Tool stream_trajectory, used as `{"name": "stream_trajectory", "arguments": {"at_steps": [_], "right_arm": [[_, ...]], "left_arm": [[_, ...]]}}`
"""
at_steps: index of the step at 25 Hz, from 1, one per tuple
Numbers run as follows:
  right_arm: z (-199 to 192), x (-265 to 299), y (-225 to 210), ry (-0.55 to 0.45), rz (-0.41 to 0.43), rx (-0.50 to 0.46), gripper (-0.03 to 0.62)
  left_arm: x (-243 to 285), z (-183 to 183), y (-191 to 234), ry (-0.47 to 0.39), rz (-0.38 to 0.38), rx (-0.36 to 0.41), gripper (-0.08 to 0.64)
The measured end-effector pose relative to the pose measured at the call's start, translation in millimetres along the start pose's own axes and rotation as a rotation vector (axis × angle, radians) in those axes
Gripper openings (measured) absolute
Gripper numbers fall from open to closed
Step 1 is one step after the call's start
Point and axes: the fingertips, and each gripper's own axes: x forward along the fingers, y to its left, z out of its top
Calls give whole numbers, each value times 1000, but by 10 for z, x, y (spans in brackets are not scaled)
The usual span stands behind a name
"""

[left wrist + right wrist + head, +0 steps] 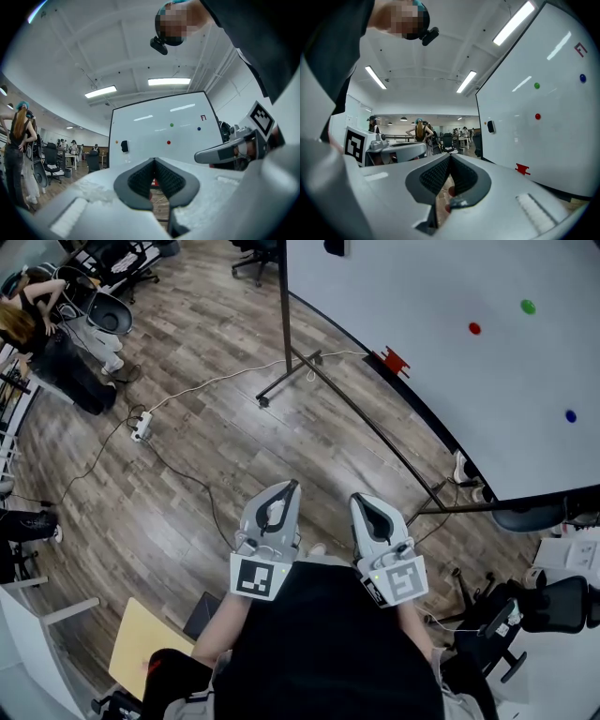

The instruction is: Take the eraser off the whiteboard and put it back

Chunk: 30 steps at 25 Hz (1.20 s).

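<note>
Open office with a grey-brown wood-plank floor (187, 474). A white cable (216, 381) runs across it to a power strip (141, 426). Black office chairs (255, 257) stand at the far edge, and another chair (553, 601) sits at lower right. A tan board (141, 643) lies at lower left. A person (33, 310) with long hair is at upper left, beside more seating. The white ceiling (93, 42) carries long strip lights (169, 81), all lit. In the distance are desks (70, 157) with several people around them.
</note>
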Motion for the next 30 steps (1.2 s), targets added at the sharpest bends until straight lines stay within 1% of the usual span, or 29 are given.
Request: {"name": "stream_trajectory", "arguments": {"at_steps": [5, 9, 12, 15, 19, 22, 25, 27, 30], "right_arm": [[14, 402, -154, 3, -24, 12, 3], [127, 766, -239, -15, -28, -3, 3], [142, 1005, -338, -8, -53, -8, 3], [173, 1231, -455, -18, -86, 5, 3], [150, 1530, -579, -12, -134, 4, 3], [170, 1767, -566, -33, -145, -1, 3], [139, 1977, -511, -20, -156, 5, 3], [140, 2090, -451, -31, -148, 6, 3], [124, 2205, -360, -25, -125, 5, 3]], "left_arm": [[352, -63, 307, 0, -22, -14, 0], [663, -47, 613, -19, -42, -3, 0], [887, -52, 814, -37, -63, 0, 0], [1071, -95, 978, -29, -92, -11, 0], [1266, -113, 1246, -46, -120, -2, 0], [1317, -126, 1500, -48, -123, 7, 0], [1357, -133, 1753, -57, -113, 16, 0], [1363, -184, 1893, -43, -91, -3, 0], [1345, -266, 2033, -18, -64, -57, 0]]}}
